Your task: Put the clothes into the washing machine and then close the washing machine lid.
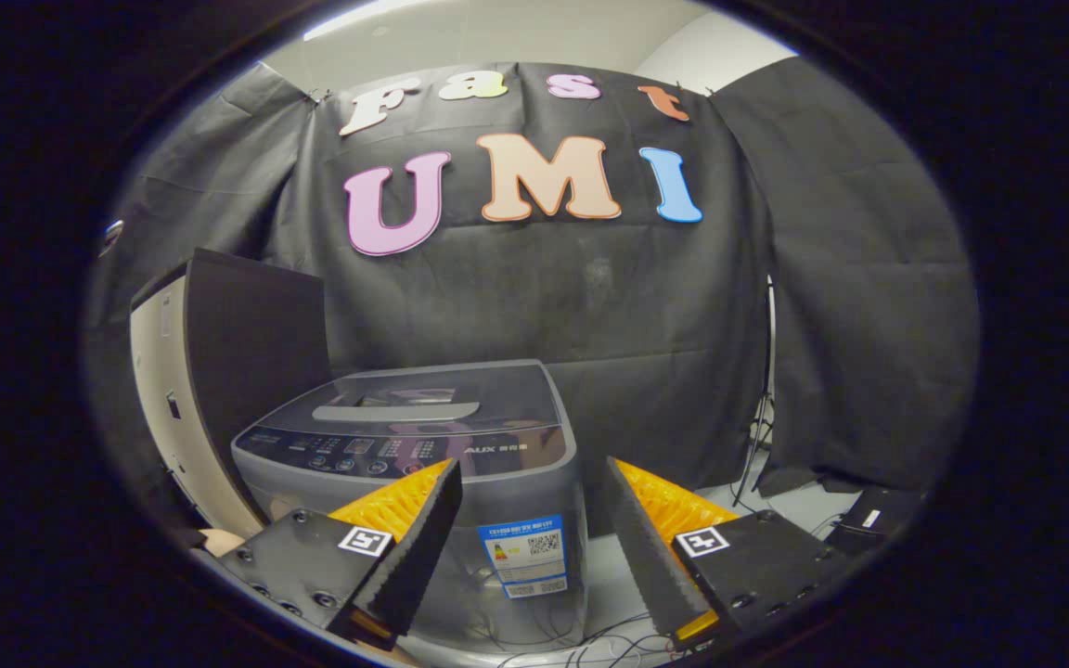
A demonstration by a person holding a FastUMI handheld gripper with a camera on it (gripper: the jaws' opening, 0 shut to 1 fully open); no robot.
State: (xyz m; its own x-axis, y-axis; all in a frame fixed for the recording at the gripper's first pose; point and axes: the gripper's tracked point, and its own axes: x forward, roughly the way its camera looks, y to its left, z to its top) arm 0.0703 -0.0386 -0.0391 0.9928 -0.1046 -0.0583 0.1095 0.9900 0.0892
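The hand-held gripper (532, 533) hangs with fingers spread wide, holding nothing. Beyond them stands the grey top-loading washing machine (423, 464), its dark glass lid (423, 408) down. Risk: no clothes are evident, and the shut lid blocks any loading.

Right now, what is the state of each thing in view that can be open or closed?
washing machine lid: closed, lying flat on top of the machine.
gripper: open, fingers apart with nothing between them, held in front of the washing machine.
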